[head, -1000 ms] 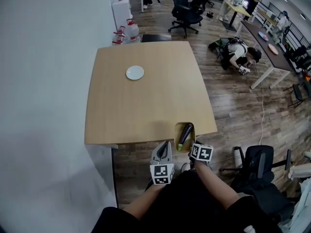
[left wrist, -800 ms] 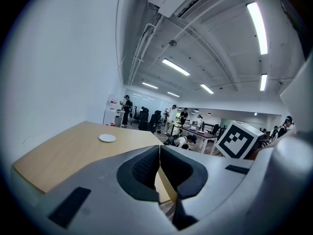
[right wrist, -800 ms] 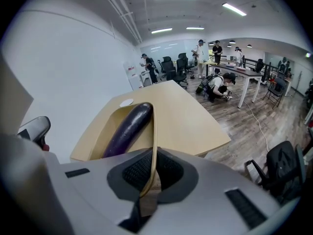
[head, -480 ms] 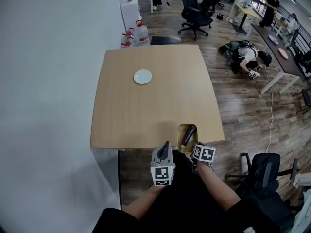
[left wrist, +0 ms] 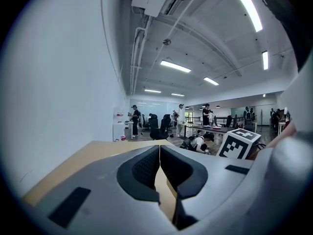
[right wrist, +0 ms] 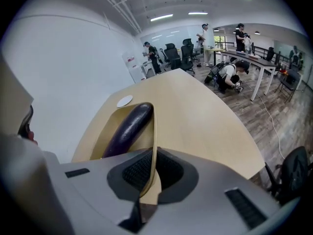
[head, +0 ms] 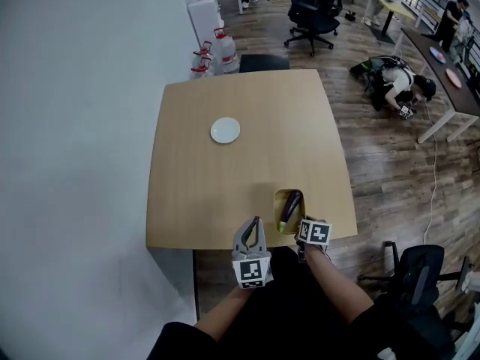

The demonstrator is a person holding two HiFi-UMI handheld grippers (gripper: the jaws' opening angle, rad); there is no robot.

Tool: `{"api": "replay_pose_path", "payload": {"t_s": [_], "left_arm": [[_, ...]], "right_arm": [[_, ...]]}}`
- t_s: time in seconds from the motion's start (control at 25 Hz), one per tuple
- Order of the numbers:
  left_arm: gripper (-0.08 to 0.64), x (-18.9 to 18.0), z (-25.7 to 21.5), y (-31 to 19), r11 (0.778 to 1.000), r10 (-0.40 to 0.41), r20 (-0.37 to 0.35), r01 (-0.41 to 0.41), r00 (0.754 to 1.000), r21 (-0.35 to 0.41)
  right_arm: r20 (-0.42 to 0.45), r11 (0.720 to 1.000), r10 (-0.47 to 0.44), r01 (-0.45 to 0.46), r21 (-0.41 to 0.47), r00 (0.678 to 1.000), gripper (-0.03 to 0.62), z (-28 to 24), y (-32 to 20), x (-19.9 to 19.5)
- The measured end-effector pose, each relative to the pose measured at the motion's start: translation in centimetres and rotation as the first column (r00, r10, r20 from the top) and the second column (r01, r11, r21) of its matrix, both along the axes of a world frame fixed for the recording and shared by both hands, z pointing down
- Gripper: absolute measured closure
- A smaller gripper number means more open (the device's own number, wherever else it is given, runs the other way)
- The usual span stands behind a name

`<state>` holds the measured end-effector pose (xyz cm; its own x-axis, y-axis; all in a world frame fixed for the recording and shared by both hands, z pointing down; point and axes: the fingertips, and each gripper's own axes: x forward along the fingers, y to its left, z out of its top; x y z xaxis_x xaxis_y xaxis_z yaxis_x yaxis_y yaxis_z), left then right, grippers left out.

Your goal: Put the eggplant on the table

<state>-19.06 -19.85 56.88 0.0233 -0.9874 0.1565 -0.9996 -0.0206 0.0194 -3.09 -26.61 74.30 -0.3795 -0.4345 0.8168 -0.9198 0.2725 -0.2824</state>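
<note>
One dark purple eggplant [head: 289,207] awaits unloading.
Right gripper's [head: 299,231] jaws pinch its tan tray's [head: 278,198] rim at the bench [head: 217,178] edge; left gripper's [head: 253,227] jaws, closed and empty, probably lift it next.

a: where is the dish [head: 277,203] on the table [head: 225,193]?
b: at the near edge, toward 5 o'clock from the table's middle. the eggplant [head: 291,205] lies in it, roughly from 6 to 12.
a: and the plate [head: 225,130]?
b: on the table toward 11 o'clock, well apart from the dish.
a: the grippers?
b: the right gripper [head: 299,228] is at the dish's 6 o'clock, jaws on its near rim. the left gripper [head: 254,223] is at its 9 o'clock, apart from it.
a: beyond the table?
b: water jugs [head: 216,51] on the floor near 12 o'clock, and a crouching person [head: 401,85] at 2 o'clock.
</note>
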Motion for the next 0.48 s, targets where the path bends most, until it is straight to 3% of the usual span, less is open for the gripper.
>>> {"api": "replay_pose_path", "payload": {"t_s": [0.28, 0.48], "left_arm": [[0.545, -1.1, 1.7, -6.6, 0.999, 0.021, -0.073, -0.024, 0.997, -0.035], [0.545, -2.2, 1.9, -10.5, 0.999, -0.015, -0.087, 0.012, 0.996, -0.038]], "right_arm": [[-0.022, 1.000, -0.016, 0.015, -0.015, 1.000, 0.528, 1.6, -7.0, -1.7], [-0.024, 0.999, -0.043, 0.042, -0.021, 0.999, 0.528, 2.1, -11.7, -3.5]]}}
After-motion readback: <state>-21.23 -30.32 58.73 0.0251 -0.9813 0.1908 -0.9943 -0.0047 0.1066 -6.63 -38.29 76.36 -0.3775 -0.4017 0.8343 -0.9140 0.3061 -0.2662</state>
